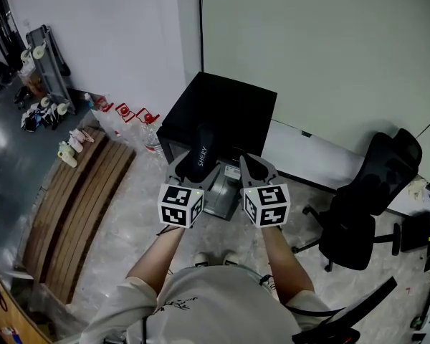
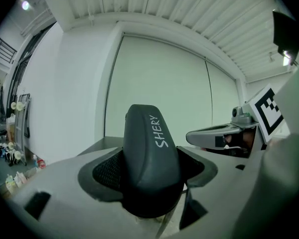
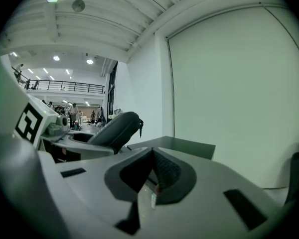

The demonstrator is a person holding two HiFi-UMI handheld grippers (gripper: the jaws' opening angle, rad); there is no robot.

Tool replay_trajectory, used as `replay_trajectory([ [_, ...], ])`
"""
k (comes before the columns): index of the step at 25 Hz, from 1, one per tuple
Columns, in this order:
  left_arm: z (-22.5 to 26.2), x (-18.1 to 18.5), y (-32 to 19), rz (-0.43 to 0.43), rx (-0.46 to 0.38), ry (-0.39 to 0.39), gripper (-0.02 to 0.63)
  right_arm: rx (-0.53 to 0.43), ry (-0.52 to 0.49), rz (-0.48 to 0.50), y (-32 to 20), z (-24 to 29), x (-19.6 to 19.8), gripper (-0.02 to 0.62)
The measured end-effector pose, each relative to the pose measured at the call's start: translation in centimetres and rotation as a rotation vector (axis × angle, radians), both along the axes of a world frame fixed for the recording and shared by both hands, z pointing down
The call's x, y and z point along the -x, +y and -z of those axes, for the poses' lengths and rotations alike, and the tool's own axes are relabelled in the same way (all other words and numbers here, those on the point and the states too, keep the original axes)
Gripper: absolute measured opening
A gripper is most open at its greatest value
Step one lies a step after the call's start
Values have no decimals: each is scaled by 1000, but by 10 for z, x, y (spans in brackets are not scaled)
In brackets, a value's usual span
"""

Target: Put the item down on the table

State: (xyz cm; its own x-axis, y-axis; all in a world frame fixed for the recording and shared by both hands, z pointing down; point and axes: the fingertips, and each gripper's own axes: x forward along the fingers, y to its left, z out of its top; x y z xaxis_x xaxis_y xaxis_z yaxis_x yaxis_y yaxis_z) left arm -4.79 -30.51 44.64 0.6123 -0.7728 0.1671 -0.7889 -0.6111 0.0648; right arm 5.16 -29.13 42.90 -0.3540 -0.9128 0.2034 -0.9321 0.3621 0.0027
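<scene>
A dark grey insole-shaped item (image 1: 203,156) printed "SHERY" stands upright between the jaws of my left gripper (image 1: 195,169), which is shut on its lower end. In the left gripper view the item (image 2: 149,156) fills the middle and the pads press on both its sides. It hangs over the near edge of a black table (image 1: 226,110). To the right, level with the left one, my right gripper (image 1: 249,168) is shut with nothing in it. The right gripper view shows its pads (image 3: 164,171) meeting, with the item (image 3: 114,129) at left and the table (image 3: 182,144) beyond.
A black office chair (image 1: 365,206) stands at the right. Wooden planks (image 1: 79,199) lie on the floor at the left, with bottles (image 1: 68,149) beside them. A grey metal box (image 1: 221,196) sits below the table's near edge. White walls stand behind the table.
</scene>
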Motion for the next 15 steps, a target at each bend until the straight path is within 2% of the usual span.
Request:
replay_trajectory([
  [8, 15, -18, -76, 15, 9, -74, 344, -1, 7, 31, -70, 17, -12, 2],
  [15, -19, -31, -124, 25, 109, -142, 344, 22, 4, 47, -112, 11, -13, 2],
])
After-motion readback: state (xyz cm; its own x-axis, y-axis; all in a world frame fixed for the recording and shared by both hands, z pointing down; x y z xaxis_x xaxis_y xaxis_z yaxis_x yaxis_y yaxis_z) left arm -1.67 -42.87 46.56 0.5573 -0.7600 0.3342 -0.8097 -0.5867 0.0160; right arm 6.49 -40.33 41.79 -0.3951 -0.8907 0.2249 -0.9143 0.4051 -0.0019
